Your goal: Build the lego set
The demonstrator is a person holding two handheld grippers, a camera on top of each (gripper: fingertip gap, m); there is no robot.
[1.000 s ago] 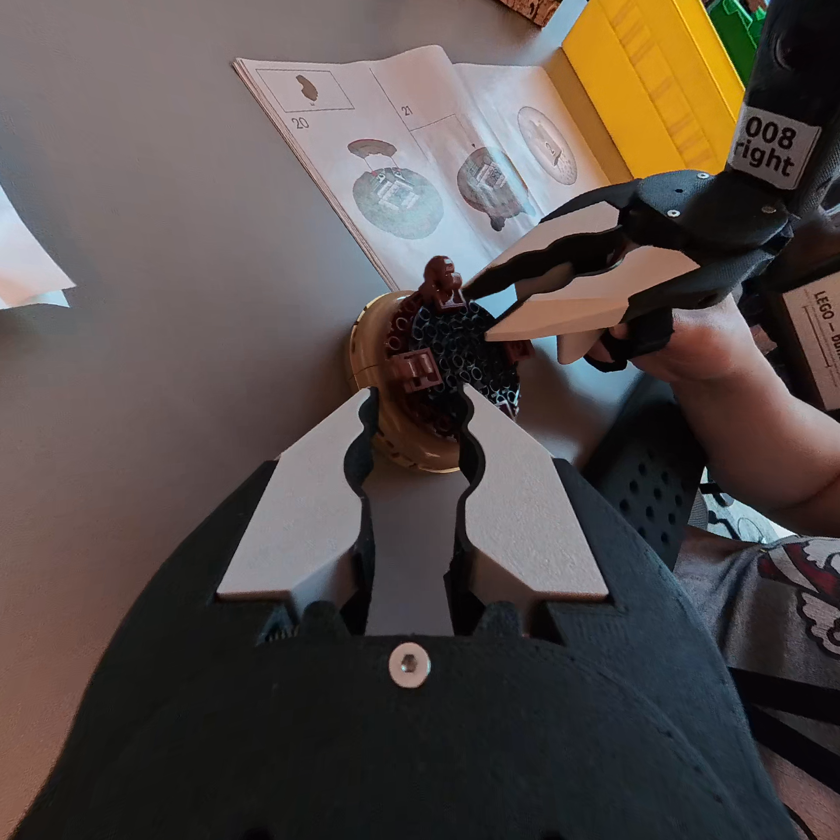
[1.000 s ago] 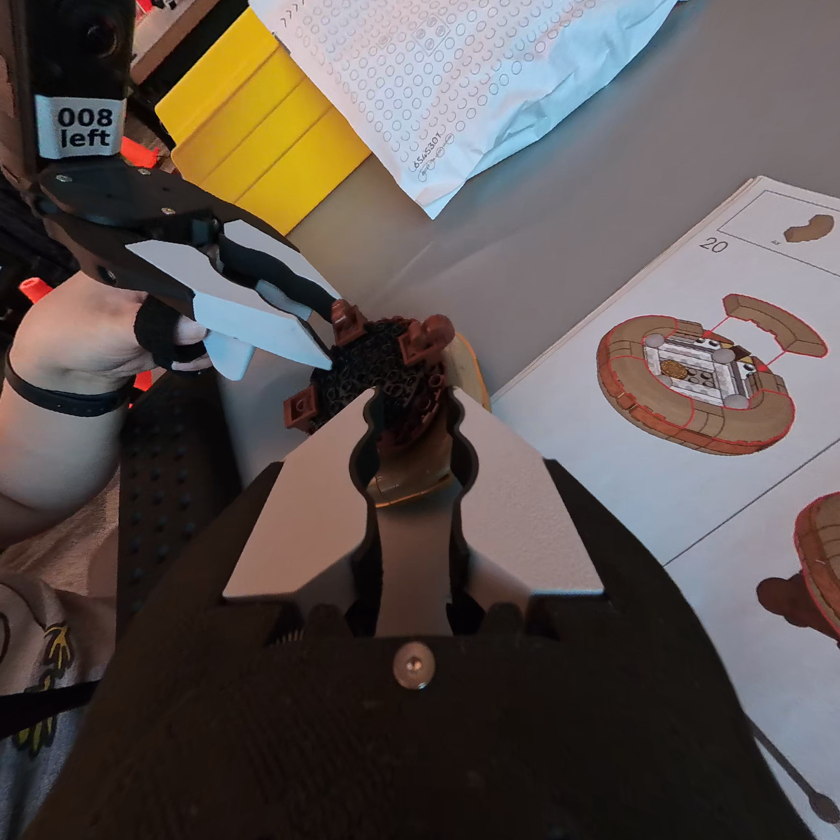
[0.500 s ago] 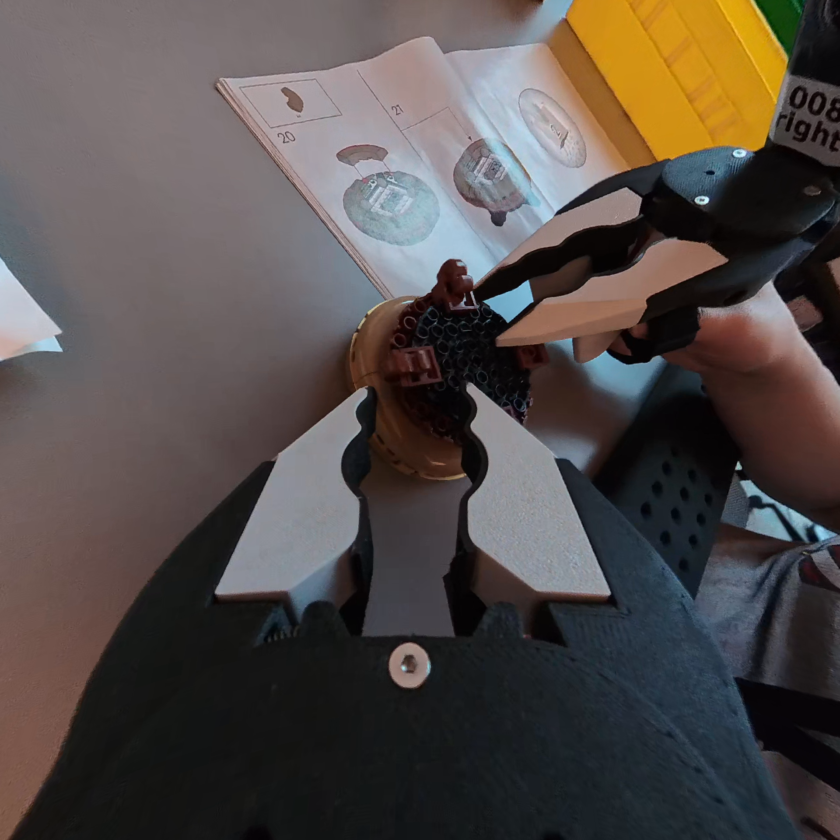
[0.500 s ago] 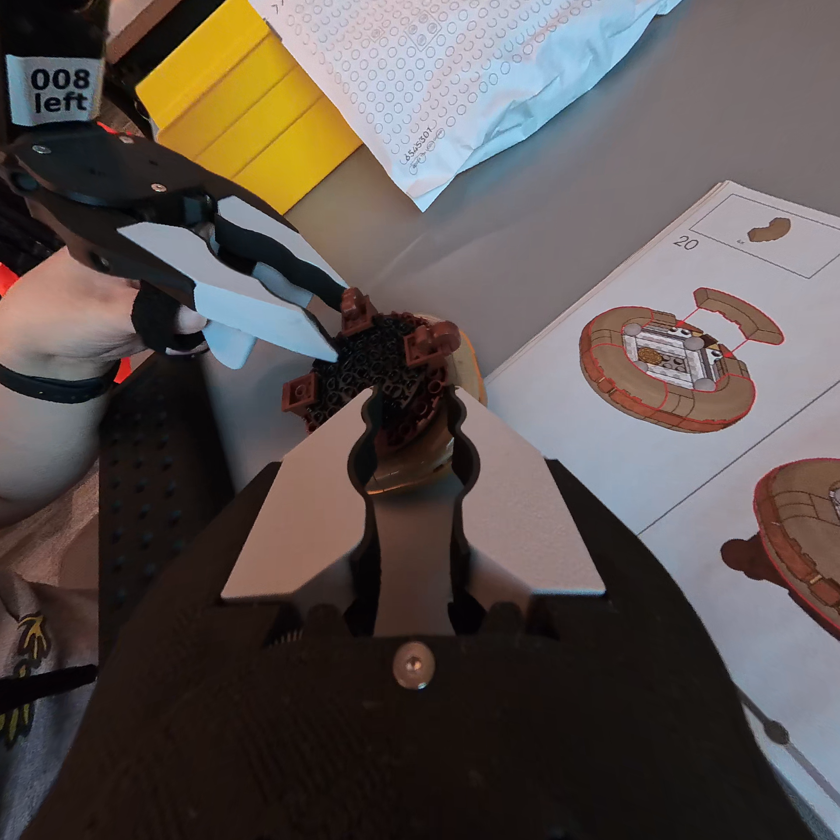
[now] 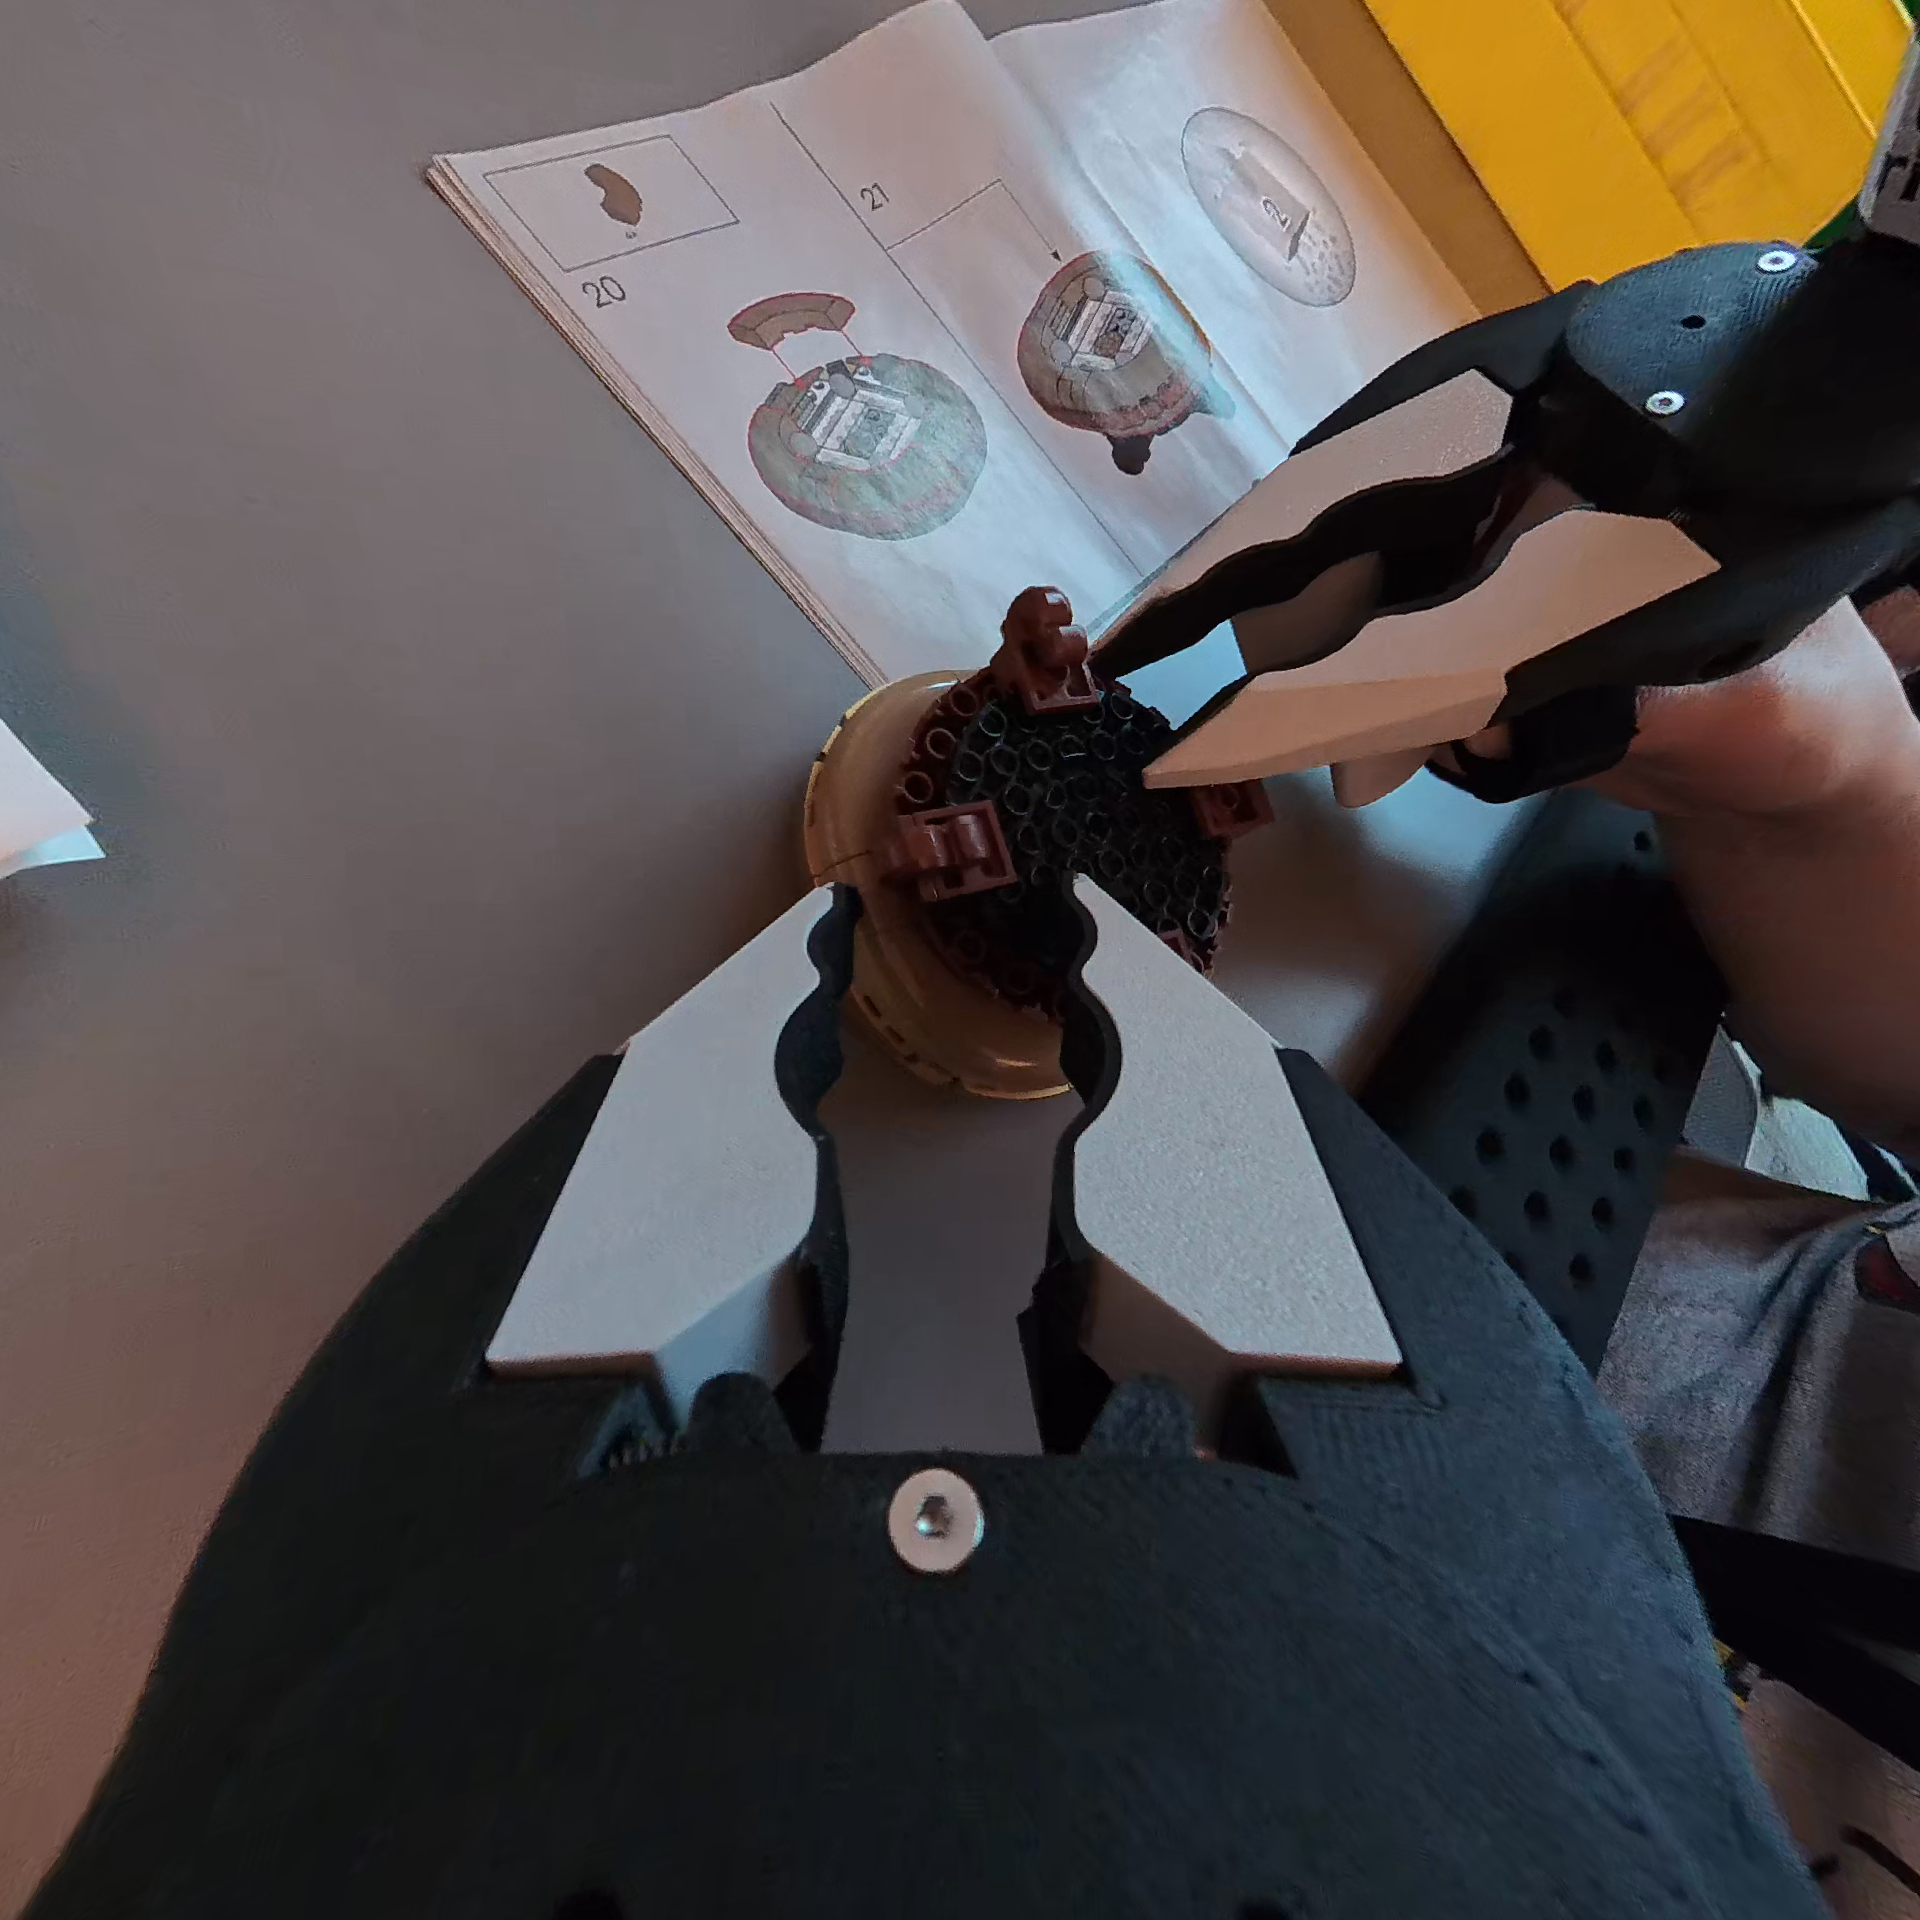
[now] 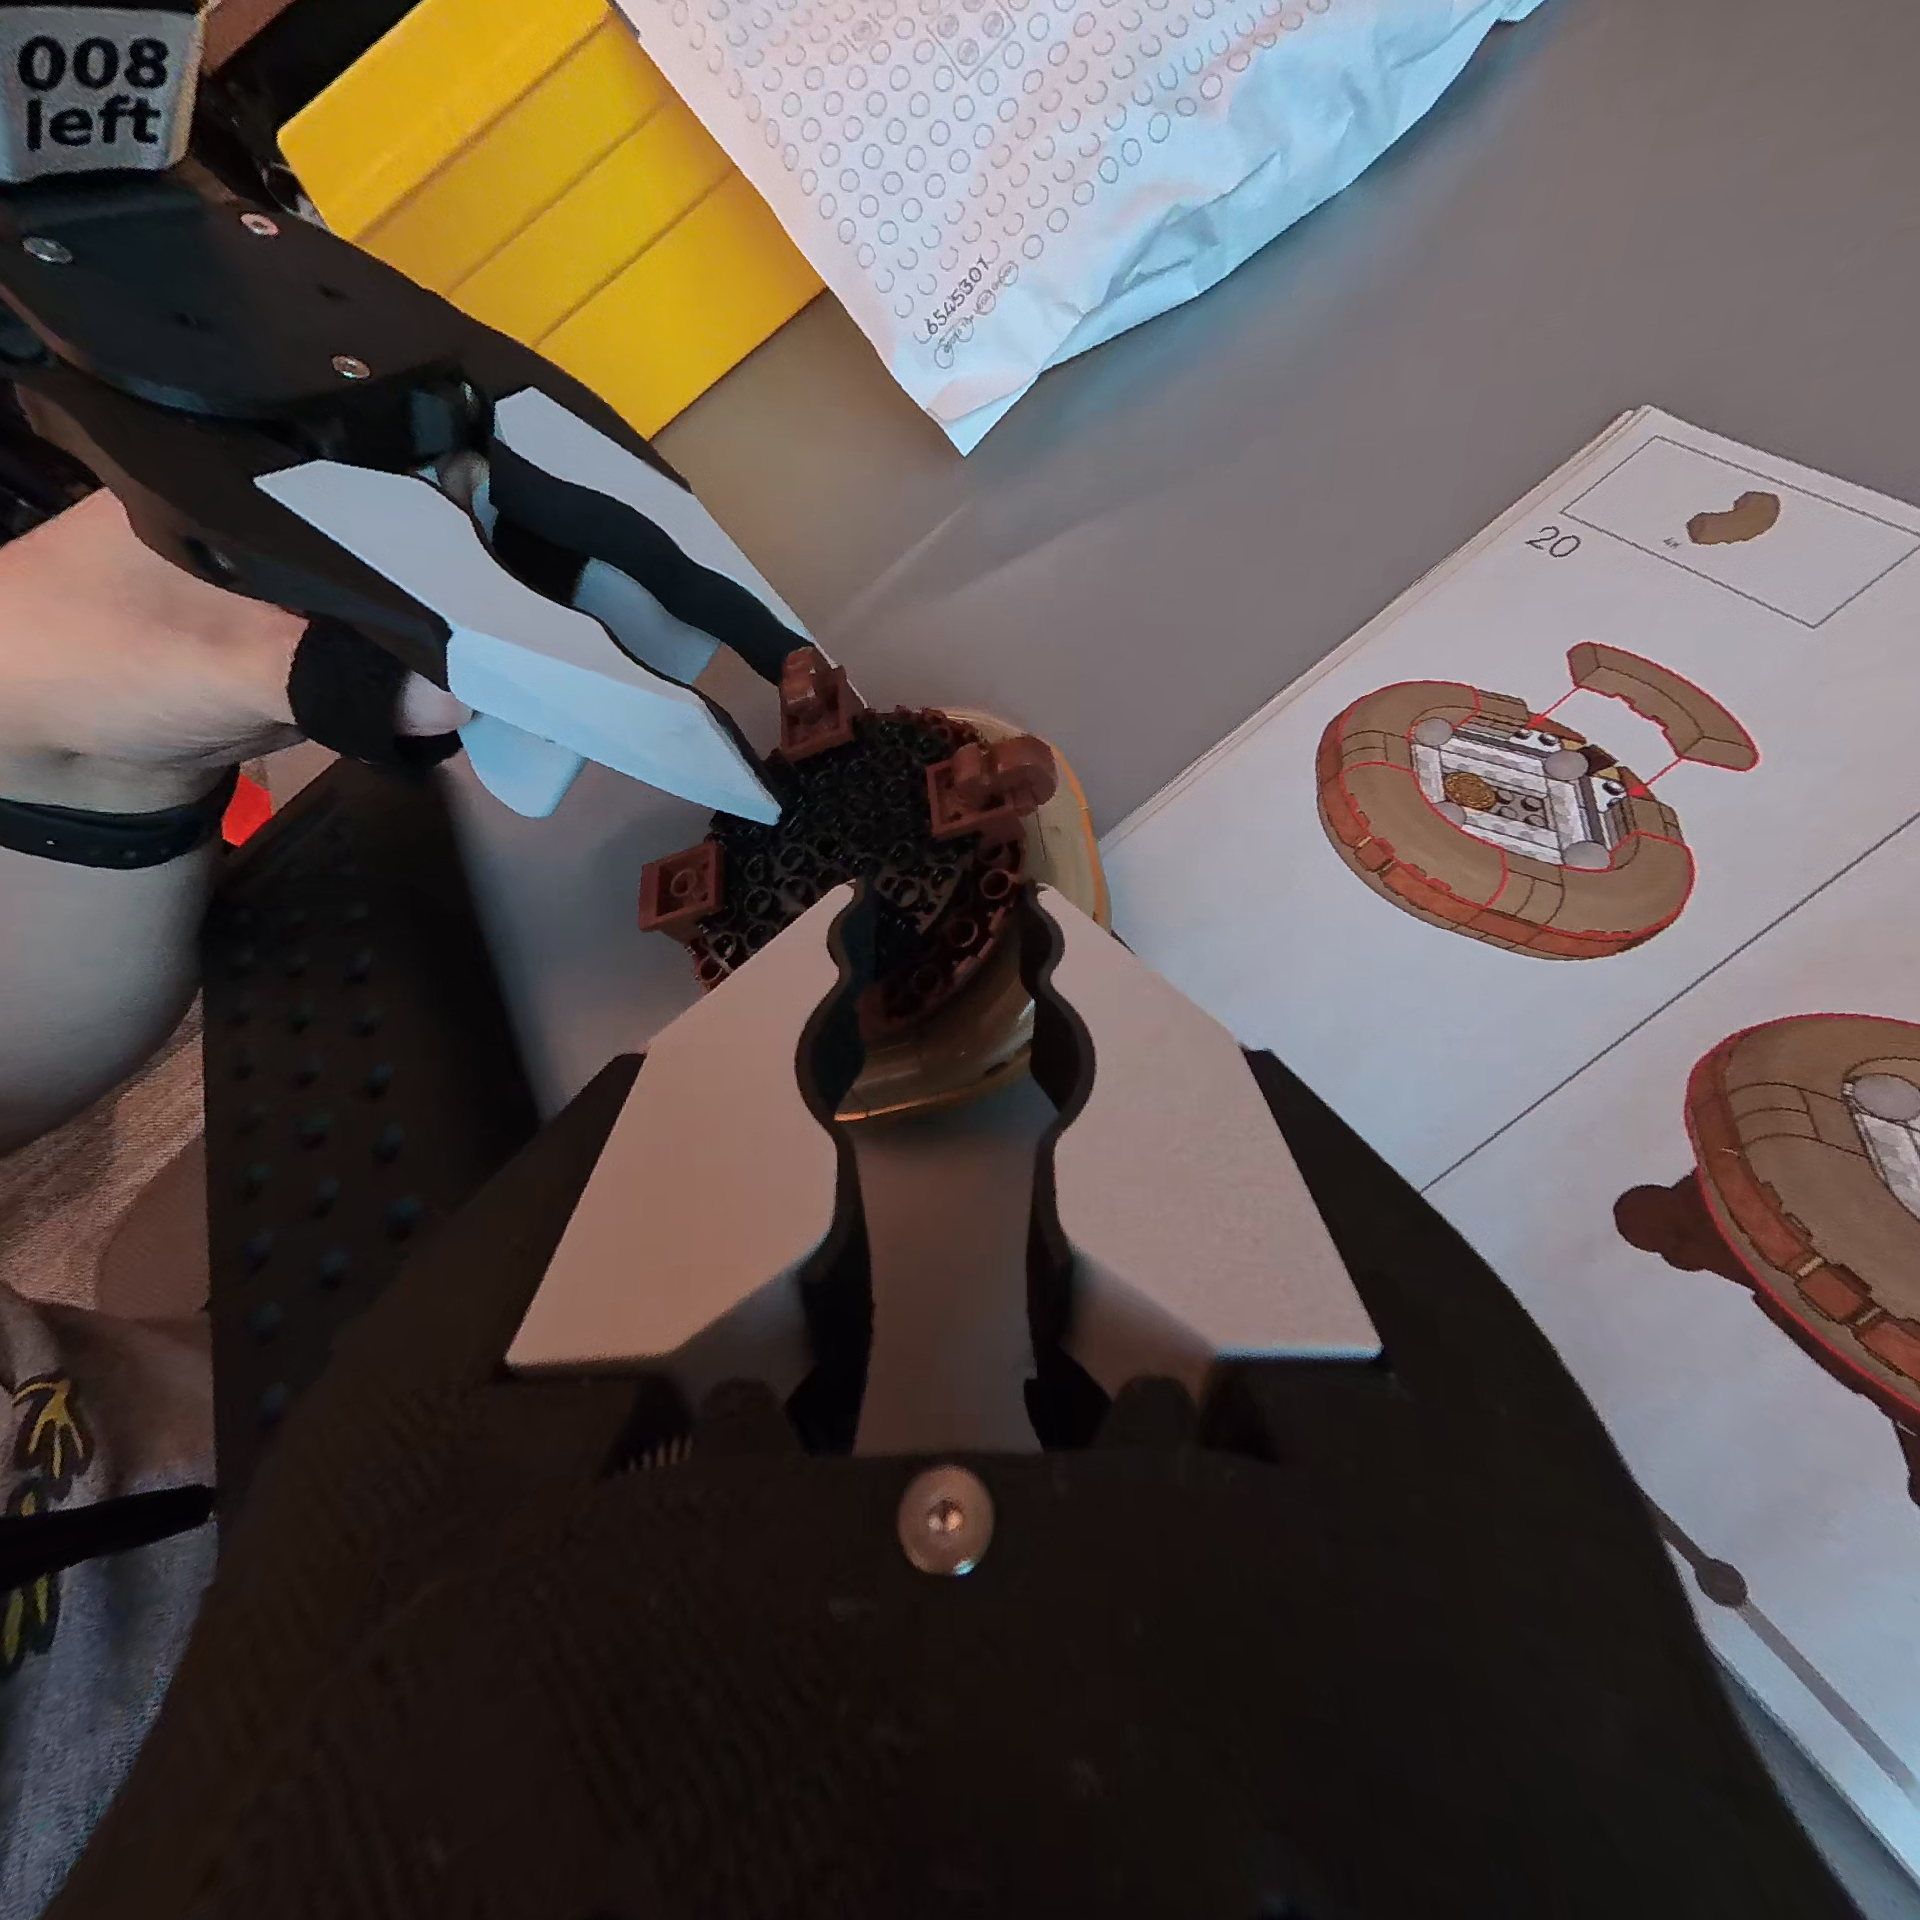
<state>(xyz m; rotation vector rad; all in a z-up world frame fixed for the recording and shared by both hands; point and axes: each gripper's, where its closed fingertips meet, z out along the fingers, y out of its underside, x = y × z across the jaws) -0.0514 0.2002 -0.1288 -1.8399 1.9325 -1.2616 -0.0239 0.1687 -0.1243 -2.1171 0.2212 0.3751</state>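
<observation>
A round lego model (image 5: 1049, 790) with a tan domed side and a black and dark-red studded underside is held on edge just above the grey table (image 5: 312, 623). Brown clip pieces stick out of its rim, one with a rounded brown leg piece (image 5: 1044, 644). My left gripper (image 5: 956, 914) is shut on the model's lower rim. My right gripper (image 5: 1127, 717) is shut on the rim beside the leg piece. In the right wrist view the model (image 6: 852, 831) sits between my right gripper's (image 6: 940, 904) fingers, with the left gripper (image 6: 784, 743) clamped on it from the upper left.
An open instruction booklet (image 5: 935, 260) lies on the table behind the model; it also shows in the right wrist view (image 6: 1558, 935). A yellow box (image 6: 540, 218) and a white paper bag (image 6: 1039, 135) lie beyond. A black perforated chair seat (image 5: 1558, 1091) is by the table edge.
Both grippers keep their hold on the model. The model has turned slightly between them, and the right gripper's tips have shifted up toward the brown leg piece.
</observation>
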